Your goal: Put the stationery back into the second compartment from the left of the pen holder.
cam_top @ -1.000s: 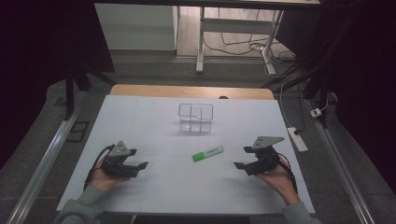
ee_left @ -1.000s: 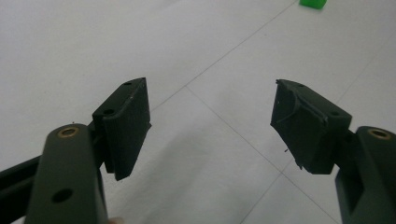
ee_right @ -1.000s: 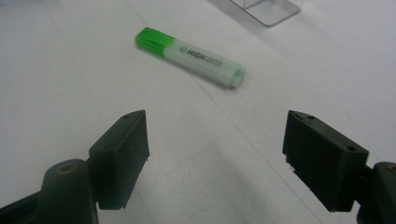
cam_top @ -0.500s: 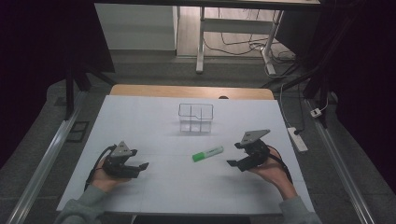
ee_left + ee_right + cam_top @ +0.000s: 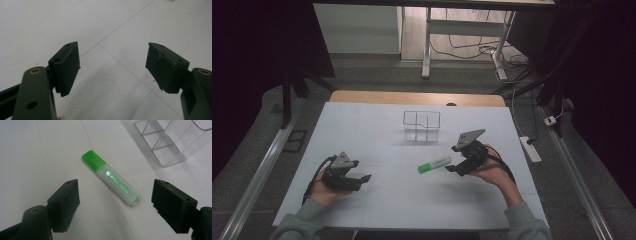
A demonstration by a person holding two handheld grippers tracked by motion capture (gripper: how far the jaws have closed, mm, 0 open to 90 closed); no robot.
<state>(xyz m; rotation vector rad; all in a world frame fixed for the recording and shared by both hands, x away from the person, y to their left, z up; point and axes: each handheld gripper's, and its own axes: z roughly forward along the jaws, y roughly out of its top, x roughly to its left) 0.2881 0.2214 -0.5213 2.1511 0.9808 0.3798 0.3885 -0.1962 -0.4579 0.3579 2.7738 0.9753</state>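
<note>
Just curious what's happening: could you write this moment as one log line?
right gripper: open, nearing green highlighter | left gripper: open, nothing between fingers | highlighter: flat on table, beside clear organizer

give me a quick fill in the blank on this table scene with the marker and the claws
1. The highlighter lying on the white table has a cap coloured ____.
2. The right claw has its jaws ____, with the highlighter lying on the table just ahead of them.
3. The clear organizer stands on the ____ side of the highlighter from the person.
4. The left claw holds ____ between its jaws.

Missing words: green; open; far; nothing
</note>
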